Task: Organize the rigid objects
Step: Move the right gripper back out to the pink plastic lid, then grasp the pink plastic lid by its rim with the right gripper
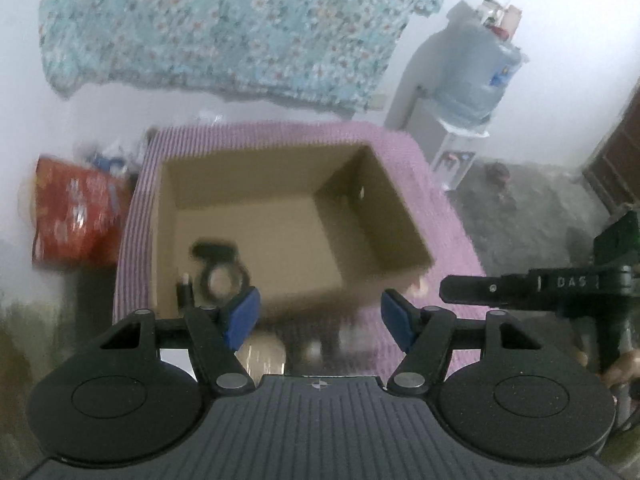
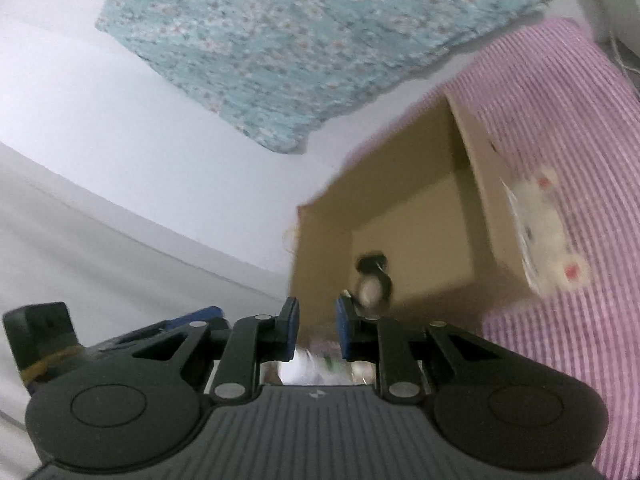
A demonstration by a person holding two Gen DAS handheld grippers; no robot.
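Left wrist view: two hand-held grippers, both empty, above one cardboard box [image 1: 280,216].
The left hand-held gripper [image 1: 318,314] stood half apart; the right hand-held gripper [image 2: 317,330] was narrowly apart, clamping nothing. One black ring tool [image 1: 220,276] lay inside the box, one white packet [image 2: 548,236] beside it on the striped surface [image 2: 560,120].

A lived-in home room; a floral cloth [image 1: 224,28] hangs on the pale wall at the top of the frame; a water dispenser [image 1: 460,92] stands upper right; a red snack bag [image 1: 76,216] lies at left.
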